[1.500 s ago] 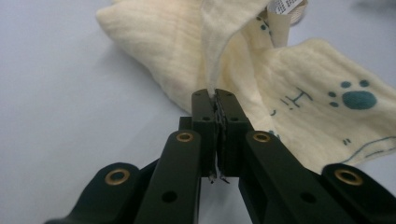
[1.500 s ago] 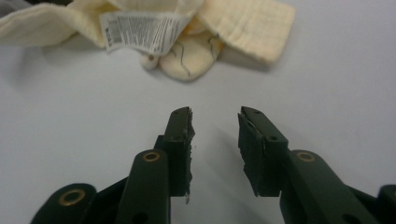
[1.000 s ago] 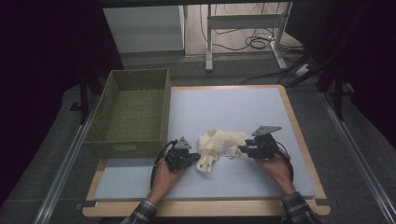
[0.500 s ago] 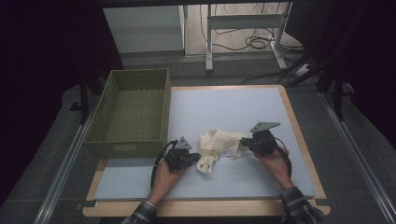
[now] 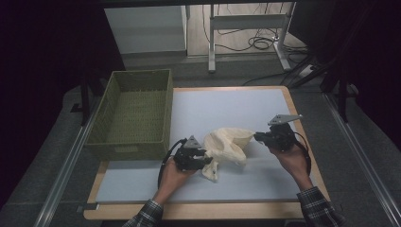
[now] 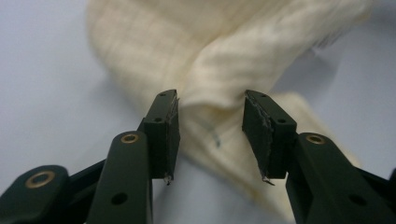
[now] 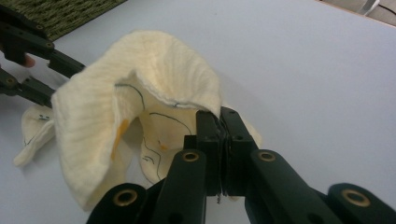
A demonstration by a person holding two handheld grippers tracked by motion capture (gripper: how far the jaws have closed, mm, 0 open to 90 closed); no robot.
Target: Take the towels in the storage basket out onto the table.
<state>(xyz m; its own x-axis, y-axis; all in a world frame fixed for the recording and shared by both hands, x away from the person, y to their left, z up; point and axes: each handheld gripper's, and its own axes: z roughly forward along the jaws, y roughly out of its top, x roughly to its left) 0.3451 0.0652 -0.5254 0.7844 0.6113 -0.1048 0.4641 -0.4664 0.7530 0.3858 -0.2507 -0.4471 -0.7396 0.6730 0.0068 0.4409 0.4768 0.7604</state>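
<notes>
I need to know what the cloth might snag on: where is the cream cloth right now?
In the high view the cream cloth lies on the table's near middle, between the left hand-held gripper and the right hand-held gripper, right of the green basket.

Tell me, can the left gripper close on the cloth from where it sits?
Probably yes. The left gripper is open, and a fold of the cream cloth lies right between its jaws with nothing in the way. The right gripper already pinches the other edge.

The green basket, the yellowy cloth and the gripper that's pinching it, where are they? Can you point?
green basket (image 5: 109, 97), high view, on its left wall.
cloth (image 7: 93, 116), right gripper view, on the raised ribbed fold.
right gripper (image 7: 219, 126), right gripper view, where its closed jaws pinch the cloth's edge.
</notes>
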